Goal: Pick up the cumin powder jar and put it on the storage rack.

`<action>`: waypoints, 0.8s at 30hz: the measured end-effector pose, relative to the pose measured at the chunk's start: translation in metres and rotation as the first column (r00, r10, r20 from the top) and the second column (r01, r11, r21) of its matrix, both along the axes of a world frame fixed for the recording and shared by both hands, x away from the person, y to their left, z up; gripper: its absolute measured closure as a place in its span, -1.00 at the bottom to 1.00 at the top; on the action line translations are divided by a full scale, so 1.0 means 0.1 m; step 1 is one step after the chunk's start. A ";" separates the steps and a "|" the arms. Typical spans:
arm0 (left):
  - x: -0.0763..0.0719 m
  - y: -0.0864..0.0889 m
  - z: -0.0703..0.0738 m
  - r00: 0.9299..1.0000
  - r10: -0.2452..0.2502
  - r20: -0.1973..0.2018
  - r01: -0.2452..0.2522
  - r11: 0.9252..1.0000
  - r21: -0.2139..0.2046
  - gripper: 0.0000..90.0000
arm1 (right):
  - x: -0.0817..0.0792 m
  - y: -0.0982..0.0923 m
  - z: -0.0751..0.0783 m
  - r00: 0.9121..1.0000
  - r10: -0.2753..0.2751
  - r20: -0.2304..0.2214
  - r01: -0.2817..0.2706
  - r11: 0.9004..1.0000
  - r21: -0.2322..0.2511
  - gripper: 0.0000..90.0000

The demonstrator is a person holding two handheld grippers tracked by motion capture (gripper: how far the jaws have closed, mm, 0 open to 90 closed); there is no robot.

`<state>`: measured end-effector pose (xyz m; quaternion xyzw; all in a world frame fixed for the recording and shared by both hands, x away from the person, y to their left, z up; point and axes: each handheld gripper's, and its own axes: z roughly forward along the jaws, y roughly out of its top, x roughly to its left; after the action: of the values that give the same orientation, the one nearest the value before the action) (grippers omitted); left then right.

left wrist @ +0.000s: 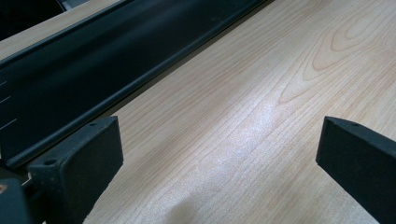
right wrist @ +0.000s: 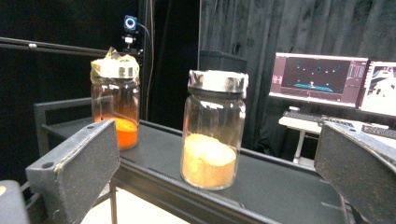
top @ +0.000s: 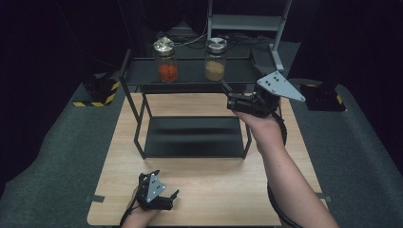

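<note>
We see bare forearms, no sleeves, each hand gripping a black two-jaw tool: the right gripper (top: 225, 88) and left gripper (top: 165, 185) both carry a grey three-cornered plate dotted with small screws, blocky matte jaws, and a trailing black cable

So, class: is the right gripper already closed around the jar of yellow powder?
No: the right gripper is open, jaws apart, short of the jar of yellow powder.

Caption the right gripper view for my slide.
Open right gripper faces the tan jar on the shelf.
</note>
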<state>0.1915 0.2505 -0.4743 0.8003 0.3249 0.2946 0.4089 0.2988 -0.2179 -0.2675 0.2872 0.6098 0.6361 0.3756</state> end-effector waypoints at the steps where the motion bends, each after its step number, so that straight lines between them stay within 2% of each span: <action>1: 0.00 0.00 0.00 1.000 0.001 0.000 -0.001 1.000 -0.002 -0.98 | -0.01 -0.02 -0.01 1.000 0.001 -0.001 -0.001 1.000 -0.002 -1.00; 11: 0.00 0.00 0.00 1.000 -0.003 -0.003 0.003 1.000 0.004 -0.98 | -0.12 -0.16 -0.14 1.000 -0.009 -0.010 0.009 0.999 -0.032 -1.00; 24: 0.00 0.00 0.00 1.000 -0.009 -0.001 0.009 1.000 0.004 -0.98 | -0.26 -0.28 -0.46 0.999 -0.015 -0.032 0.012 0.995 -0.099 -1.00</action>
<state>0.1919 0.2507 -0.4741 0.8027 0.3208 0.2931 0.4085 0.2727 -0.2461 -0.3134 0.2826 0.6446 0.5979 0.3836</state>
